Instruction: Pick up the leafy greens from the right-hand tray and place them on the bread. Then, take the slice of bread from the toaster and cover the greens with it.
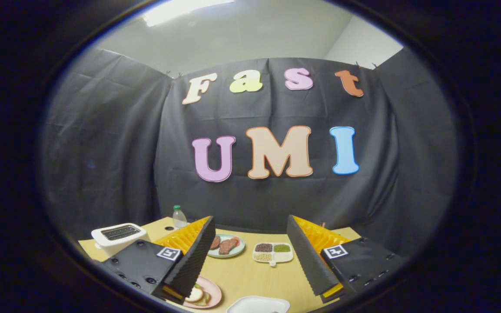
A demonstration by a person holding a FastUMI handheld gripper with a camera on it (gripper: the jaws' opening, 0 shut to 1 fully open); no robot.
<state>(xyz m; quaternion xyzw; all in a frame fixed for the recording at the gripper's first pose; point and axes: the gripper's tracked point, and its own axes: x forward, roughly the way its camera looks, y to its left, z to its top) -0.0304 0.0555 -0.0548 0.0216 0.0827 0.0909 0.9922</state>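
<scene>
Wooden surface [246, 274] before black cloth wall, tongs [250, 261] spread wide and holding nothing, white toaster [119, 237] far left, pink plate with bread [204, 294] near left finger, white tray [257, 305] nearest between fingers, divided dish [273, 252] beyond.

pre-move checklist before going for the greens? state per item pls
1. Gripper open, nothing between the fingers: ok.
2. Leafy greens located: cannot tell; the white tray just ahead is mostly cut off.
3. Target bread on the pink round plate: cannot tell; the left finger hides most of it.
4. White toaster on the wooden table, beyond the left finger: ok.
5. Toaster slice visible: cannot tell.
</scene>
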